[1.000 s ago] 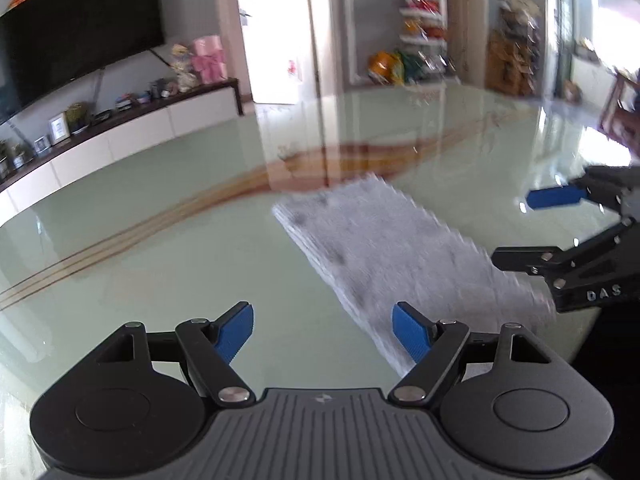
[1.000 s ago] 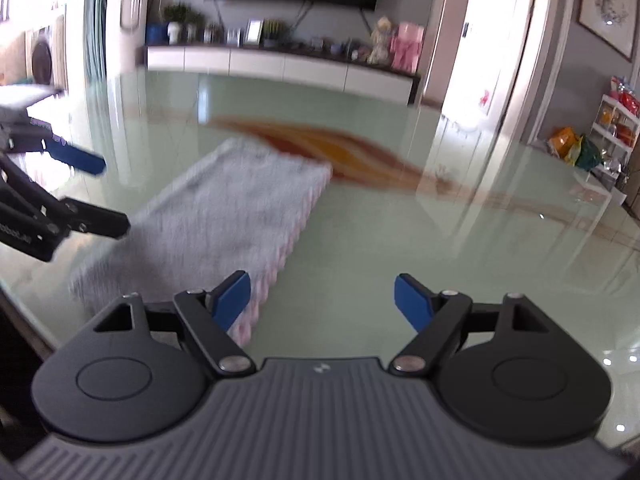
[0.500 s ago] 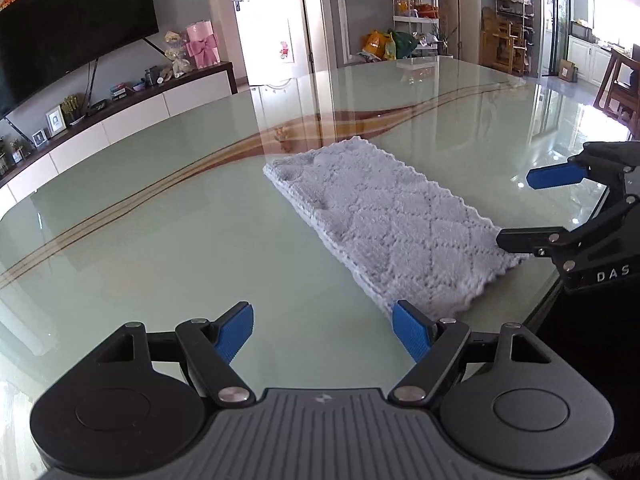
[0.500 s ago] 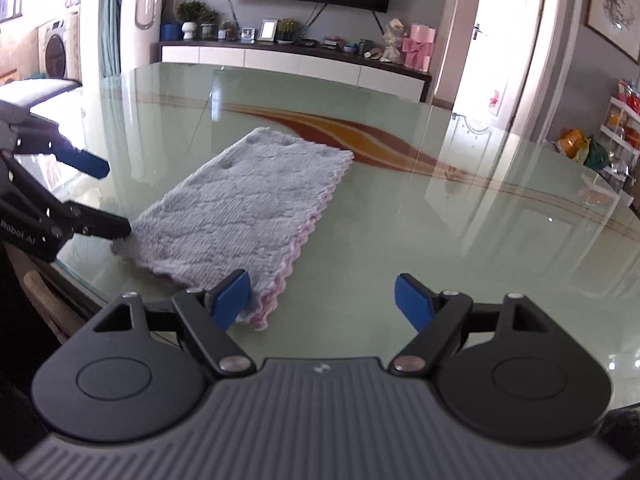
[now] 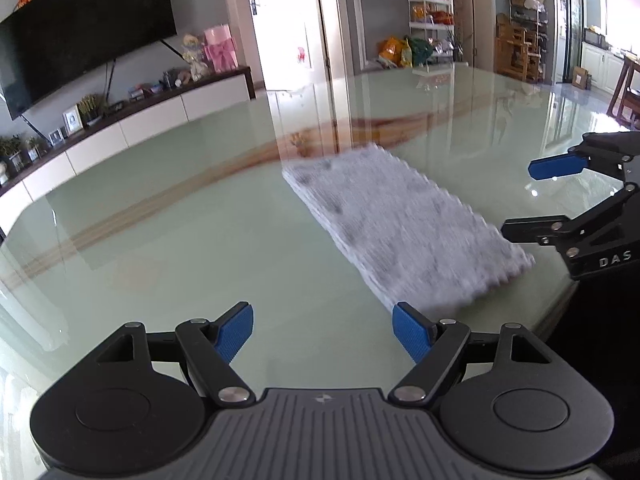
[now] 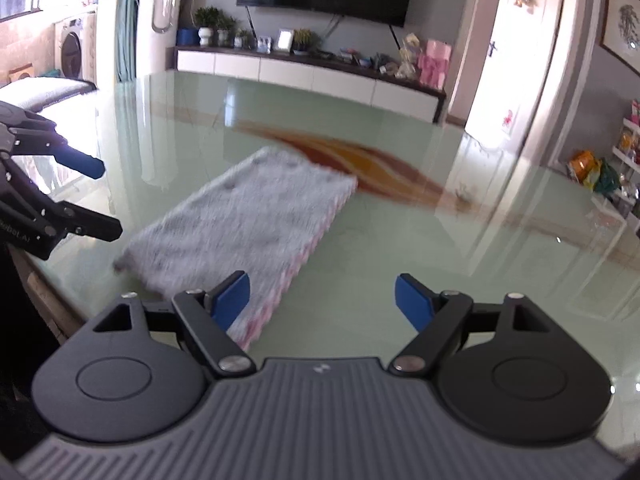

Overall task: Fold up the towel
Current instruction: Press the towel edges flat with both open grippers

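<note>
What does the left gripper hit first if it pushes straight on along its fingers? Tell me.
Most likely bare glass: the left gripper stands open and angled down at the table, with nothing between its fingers. The folded towel lies off to the right of that line, though its near corner comes close; blur leaves depth uncertain.

A glossy pale-green bench (image 5: pixel 168 248) with a brown swirl (image 6: pixel 360 160) was seen. A dark television (image 5: pixel 88 28) was mounted above a long white cabinet (image 6: pixel 312 76), on which a pink gift box (image 5: pixel 220 48) and small plants (image 6: pixel 208 20) were placed.
</note>
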The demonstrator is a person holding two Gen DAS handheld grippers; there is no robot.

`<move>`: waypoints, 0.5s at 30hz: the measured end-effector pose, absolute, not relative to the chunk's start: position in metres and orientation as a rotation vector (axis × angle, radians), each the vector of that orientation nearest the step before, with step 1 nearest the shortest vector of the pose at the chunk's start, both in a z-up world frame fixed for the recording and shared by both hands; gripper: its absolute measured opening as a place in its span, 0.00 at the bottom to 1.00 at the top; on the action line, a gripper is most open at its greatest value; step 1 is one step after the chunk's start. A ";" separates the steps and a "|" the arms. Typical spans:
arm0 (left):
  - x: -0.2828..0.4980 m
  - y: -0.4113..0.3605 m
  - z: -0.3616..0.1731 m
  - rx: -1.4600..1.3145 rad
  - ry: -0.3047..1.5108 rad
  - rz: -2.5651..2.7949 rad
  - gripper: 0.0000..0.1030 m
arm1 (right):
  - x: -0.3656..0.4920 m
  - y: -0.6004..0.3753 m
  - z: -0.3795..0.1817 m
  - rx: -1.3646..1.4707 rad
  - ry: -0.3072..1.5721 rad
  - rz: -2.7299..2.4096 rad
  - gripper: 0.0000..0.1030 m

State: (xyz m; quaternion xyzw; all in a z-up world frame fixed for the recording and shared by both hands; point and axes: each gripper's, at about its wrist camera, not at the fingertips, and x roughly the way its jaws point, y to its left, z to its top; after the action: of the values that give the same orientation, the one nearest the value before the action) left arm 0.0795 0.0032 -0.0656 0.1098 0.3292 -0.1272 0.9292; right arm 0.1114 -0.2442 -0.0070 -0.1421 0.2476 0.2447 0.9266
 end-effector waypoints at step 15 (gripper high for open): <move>0.136 -0.026 -0.084 0.249 0.691 -0.201 0.78 | 0.227 -0.200 -0.026 -0.331 0.650 0.666 0.46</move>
State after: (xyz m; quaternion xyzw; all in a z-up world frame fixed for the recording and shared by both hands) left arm 0.1357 -0.0262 -0.0844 0.1216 0.3370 -0.0980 0.9285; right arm 0.2274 -0.1999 -0.0265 -0.1588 0.3121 0.3197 0.8804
